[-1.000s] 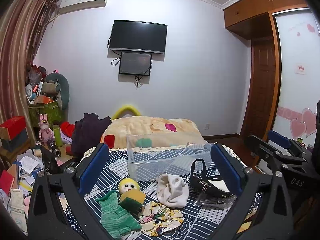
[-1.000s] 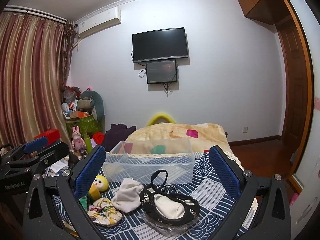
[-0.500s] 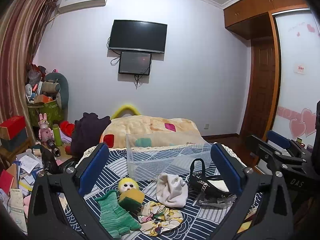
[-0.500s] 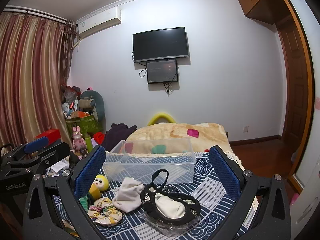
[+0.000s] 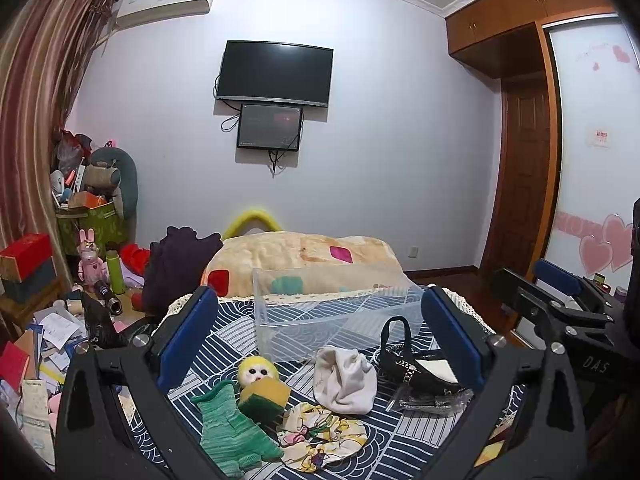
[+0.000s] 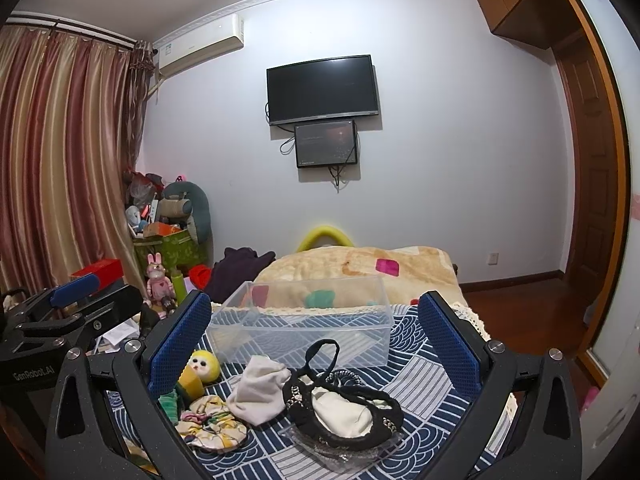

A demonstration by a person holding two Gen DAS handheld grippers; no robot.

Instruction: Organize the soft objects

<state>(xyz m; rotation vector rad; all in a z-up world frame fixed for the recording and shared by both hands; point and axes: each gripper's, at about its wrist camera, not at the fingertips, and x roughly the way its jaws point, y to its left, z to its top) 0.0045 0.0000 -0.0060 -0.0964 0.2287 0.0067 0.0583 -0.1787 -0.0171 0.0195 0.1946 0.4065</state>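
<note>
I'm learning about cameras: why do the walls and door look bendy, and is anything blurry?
Left wrist view: the fisheye lens curves the door and darkens the corners. Right wrist view: the curtain bows the same way; the clear box and white cloth stay sharp, with no obvious blur.

bin (image 6: 304,320): clear glossy plastic | glove (image 5: 232,432): green knit | bedspread (image 6: 420,392): patterned cloth | tongs pads (image 6: 180,344): blue, textured

Black shoe (image 6: 342,412) before clear bin (image 6: 304,326)
</note>
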